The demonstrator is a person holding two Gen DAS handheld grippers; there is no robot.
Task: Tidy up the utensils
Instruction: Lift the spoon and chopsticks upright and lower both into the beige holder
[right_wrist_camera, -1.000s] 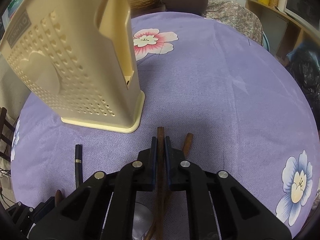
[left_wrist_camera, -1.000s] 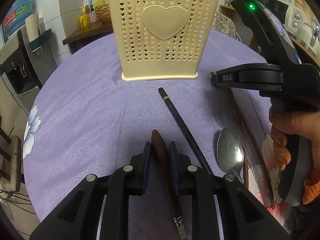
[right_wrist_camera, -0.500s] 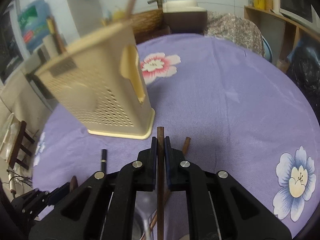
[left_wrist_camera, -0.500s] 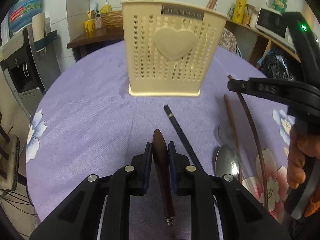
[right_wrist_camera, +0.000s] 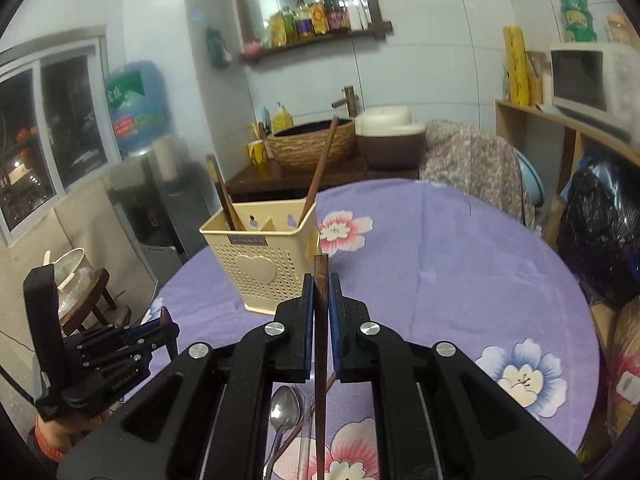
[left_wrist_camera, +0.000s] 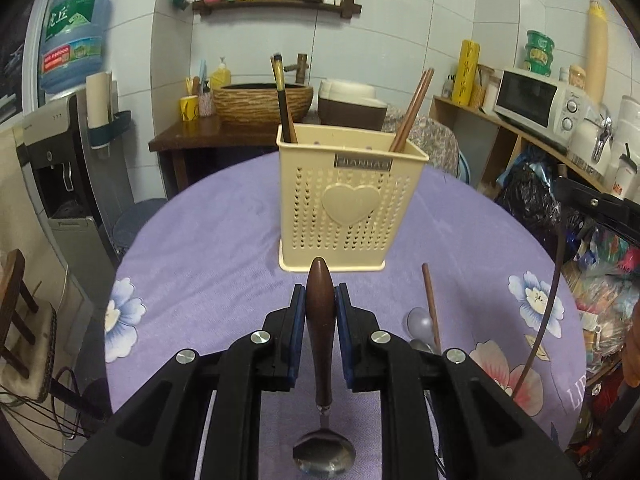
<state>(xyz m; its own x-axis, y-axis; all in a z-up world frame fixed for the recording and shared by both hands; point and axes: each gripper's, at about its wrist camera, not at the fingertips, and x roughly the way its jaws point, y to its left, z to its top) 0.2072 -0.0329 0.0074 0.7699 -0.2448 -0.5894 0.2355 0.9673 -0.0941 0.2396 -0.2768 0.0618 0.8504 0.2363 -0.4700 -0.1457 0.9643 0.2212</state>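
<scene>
My left gripper (left_wrist_camera: 320, 300) is shut on the brown wooden handle of a metal spoon (left_wrist_camera: 319, 320), held above the table with its bowl hanging toward me. Straight ahead stands the cream perforated utensil holder (left_wrist_camera: 348, 208), with a dark chopstick (left_wrist_camera: 282, 96) and a brown pair (left_wrist_camera: 414, 108) in it. My right gripper (right_wrist_camera: 321, 288) is shut on a brown chopstick (right_wrist_camera: 321, 268), raised to the right of the holder (right_wrist_camera: 260, 264). In the right wrist view the left gripper (right_wrist_camera: 160, 328) is at the lower left. A spoon (right_wrist_camera: 285, 404) and a brown chopstick (left_wrist_camera: 430, 304) lie on the cloth.
The round table wears a purple flowered cloth (left_wrist_camera: 200, 280). A wooden stool (left_wrist_camera: 16, 320) and a water dispenser (left_wrist_camera: 60, 168) stand on the left. A shelf with a microwave (left_wrist_camera: 536, 100) is on the right. A counter with a basin (left_wrist_camera: 260, 100) stands behind.
Both grippers have risen from the table with the spoon and the chopstick in them and tilted up. The holder now looks farther off and its open top shows.
</scene>
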